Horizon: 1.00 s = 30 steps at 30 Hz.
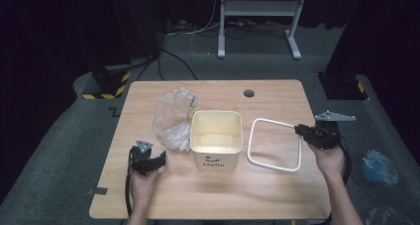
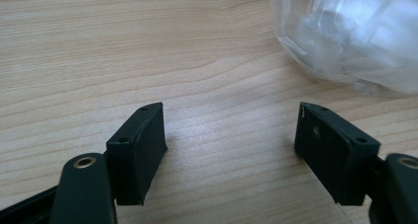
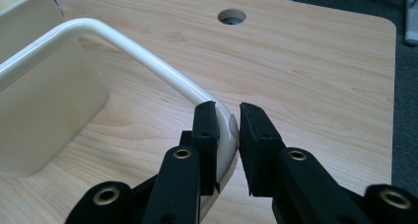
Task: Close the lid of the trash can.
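Right gripper (image 3: pixel 227 120): I have its jaws nearly closed on a corner of the white ring frame (image 1: pixel 275 144); in the right gripper view the rounded white bar sits pinched between the two black pads.
White ring frame: it is a square loop with rounded corners, to the right of the cream bin (image 1: pixel 216 138). In the high view its right edge runs up into my right gripper (image 1: pixel 306 131) and its left edge sits near the bin. In the right gripper view the frame (image 3: pixel 123 46) curves away from the jaws toward the bin wall (image 3: pixel 44 115).
Left gripper (image 2: pixel 229 135): I see its jaws standing wide apart with only bare wood between them; it grips nothing. In the high view it (image 1: pixel 154 161) sits low over the table's (image 1: pixel 208 195) front left part.
Clear plastic bag (image 1: pixel 173 117): crumpled, lying on the table just left of the bin, beyond my left gripper. In the left gripper view the bag (image 2: pixel 355 31) lies ahead and to the right of the jaws, apart from them.
Cream bin: upright and open-topped near the table's middle, dark lettering on its front face.
Table hole (image 1: pixel 248 93): round, near the far edge, behind the bin.
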Tool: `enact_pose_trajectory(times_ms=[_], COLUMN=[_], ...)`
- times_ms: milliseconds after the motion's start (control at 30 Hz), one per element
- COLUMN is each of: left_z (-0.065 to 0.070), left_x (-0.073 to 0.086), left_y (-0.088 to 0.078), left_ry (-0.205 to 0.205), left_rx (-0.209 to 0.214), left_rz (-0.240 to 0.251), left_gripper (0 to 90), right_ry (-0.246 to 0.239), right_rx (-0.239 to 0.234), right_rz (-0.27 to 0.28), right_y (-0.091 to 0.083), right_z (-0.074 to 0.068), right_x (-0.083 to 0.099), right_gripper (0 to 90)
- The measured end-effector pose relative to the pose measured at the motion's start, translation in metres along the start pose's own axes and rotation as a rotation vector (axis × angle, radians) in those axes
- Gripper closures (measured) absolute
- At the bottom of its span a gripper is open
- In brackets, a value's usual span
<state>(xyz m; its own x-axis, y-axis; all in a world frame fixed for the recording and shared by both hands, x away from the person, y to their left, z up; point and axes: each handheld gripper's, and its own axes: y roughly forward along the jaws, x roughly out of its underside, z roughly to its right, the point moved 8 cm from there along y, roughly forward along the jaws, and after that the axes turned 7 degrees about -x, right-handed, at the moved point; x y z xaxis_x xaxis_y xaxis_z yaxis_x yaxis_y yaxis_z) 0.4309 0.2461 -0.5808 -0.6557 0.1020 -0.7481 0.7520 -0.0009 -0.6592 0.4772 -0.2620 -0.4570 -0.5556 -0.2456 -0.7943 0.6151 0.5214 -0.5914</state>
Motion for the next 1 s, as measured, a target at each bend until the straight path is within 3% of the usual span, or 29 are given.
enact_pose_trajectory(times_ms=[500,1000], left_z=[0.000,0.000], left_x=[0.000,0.000], left_y=[0.000,0.000], left_ry=[0.000,0.000], left_rx=[0.000,0.001], left_rz=[0.000,0.000], left_gripper=[27.8,27.8], right_ry=[-0.012,-0.030], right_rx=[-0.038,-0.081], right_rz=[0.019,-0.002], right_y=[-0.012,-0.003], right_z=[-0.010,-0.026], right_x=[-0.025,-0.043], right_gripper=[78.2,78.3])
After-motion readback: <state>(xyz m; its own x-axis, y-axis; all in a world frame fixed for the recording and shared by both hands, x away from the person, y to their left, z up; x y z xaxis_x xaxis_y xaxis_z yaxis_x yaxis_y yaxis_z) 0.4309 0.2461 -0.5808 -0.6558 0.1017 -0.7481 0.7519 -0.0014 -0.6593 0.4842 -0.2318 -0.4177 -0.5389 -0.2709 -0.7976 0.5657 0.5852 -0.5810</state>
